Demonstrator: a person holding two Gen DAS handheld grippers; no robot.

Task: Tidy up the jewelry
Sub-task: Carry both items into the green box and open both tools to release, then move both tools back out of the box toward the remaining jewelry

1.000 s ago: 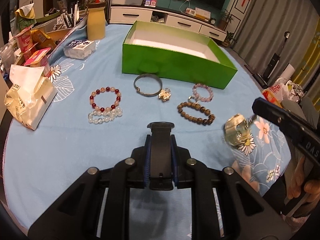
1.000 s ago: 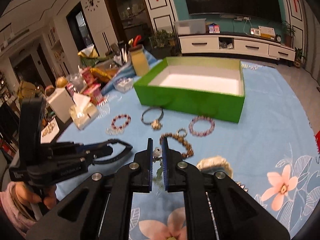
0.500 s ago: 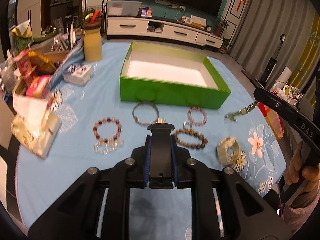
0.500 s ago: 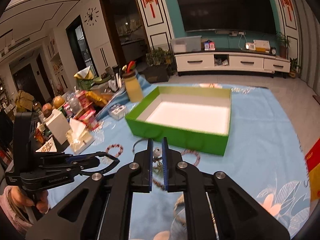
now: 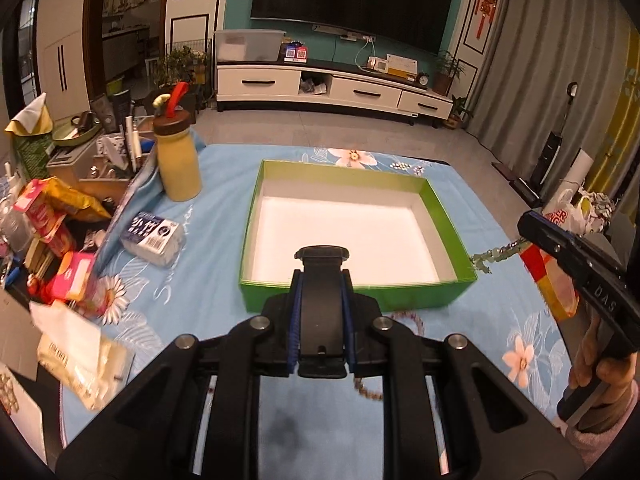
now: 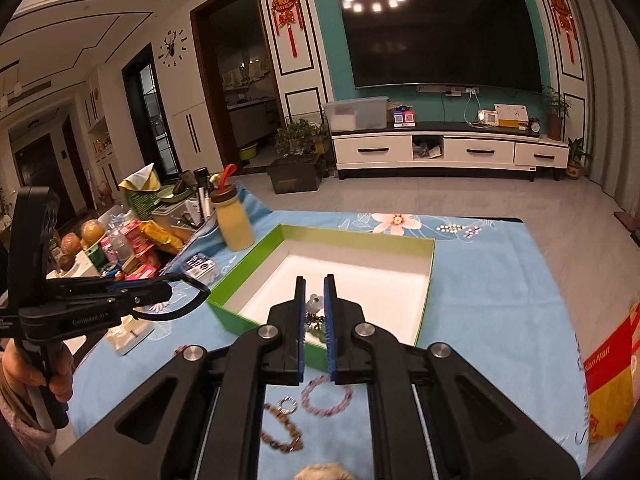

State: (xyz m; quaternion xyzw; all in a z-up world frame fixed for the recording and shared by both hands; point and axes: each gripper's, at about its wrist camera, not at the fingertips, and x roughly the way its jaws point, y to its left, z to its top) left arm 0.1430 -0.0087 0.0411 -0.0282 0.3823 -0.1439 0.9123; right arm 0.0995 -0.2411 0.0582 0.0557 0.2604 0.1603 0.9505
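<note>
The right gripper (image 6: 313,300) pinches a green beaded chain (image 6: 313,322) between its fingers (image 6: 299,312) above the near wall of the green box (image 6: 320,354). Below, a purple bracelet (image 6: 326,396) and a brown bracelet (image 6: 282,426) lie on the blue-clothed counter (image 6: 488,304).

"DAS" on right gripper (image 5: 524,226), "Nan" on red bag (image 6: 610,384)

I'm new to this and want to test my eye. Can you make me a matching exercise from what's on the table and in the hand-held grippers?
Things:
1. black strap
2. green bead chain
3. purple bead bracelet
4. green box

Places or states:
A. lying on the blue cloth
B. clamped in the left hand-held gripper
C. open, white inside
D. clamped in the right hand-held gripper

Pairs: 1-B, 2-D, 3-A, 4-C
</note>
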